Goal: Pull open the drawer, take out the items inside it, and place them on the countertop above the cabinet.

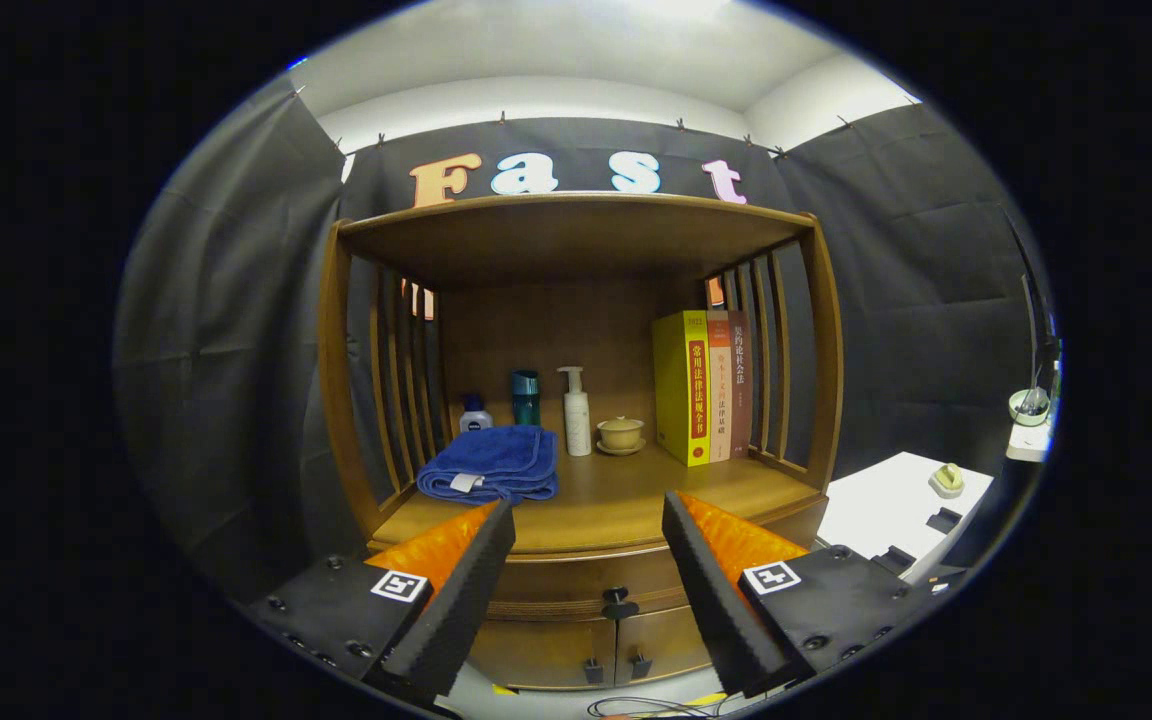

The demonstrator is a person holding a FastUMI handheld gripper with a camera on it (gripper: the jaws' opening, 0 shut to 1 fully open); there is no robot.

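Two fingers of the gripper (588,515) stand spread and empty, the closed drawer's knob (617,601) low between them, so a shallow pinch could slip off before the drawer (576,575) moves.

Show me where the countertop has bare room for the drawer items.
Free: wooden countertop front, between folded blue towel and upright books. Crowded: back row with bottles and lidded ceramic cup. Hand-held gripper open, above the closed drawer's knob.
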